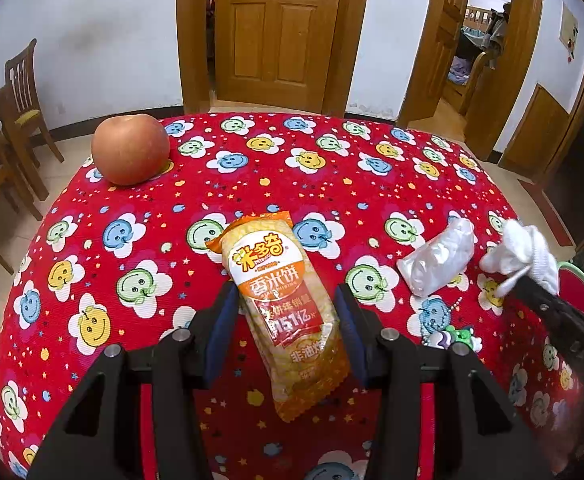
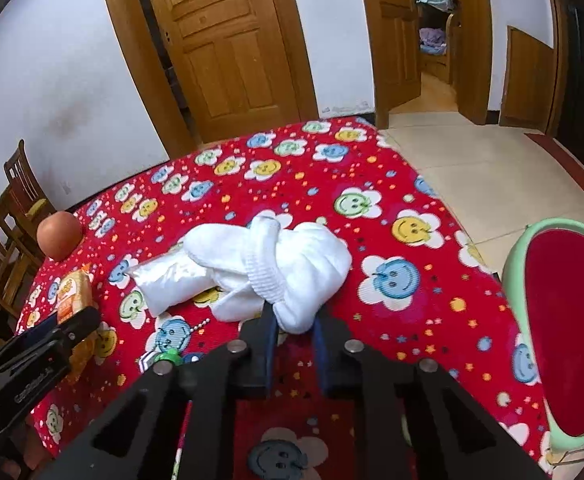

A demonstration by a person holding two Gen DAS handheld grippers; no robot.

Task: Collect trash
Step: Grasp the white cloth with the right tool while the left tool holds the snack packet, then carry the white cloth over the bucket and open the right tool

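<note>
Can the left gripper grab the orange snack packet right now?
Probably yes. The left gripper is open, with the orange snack packet lying flat on the tablecloth between its fingers. Nothing blocks it; the right gripper is busy, shut on the white sock off to the side.

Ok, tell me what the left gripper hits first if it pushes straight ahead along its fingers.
The orange snack packet: it already lies between the open left gripper fingers, so the gripper would slide along it. Past the packet there is only the red tablecloth, though depth is hard to judge.
</note>
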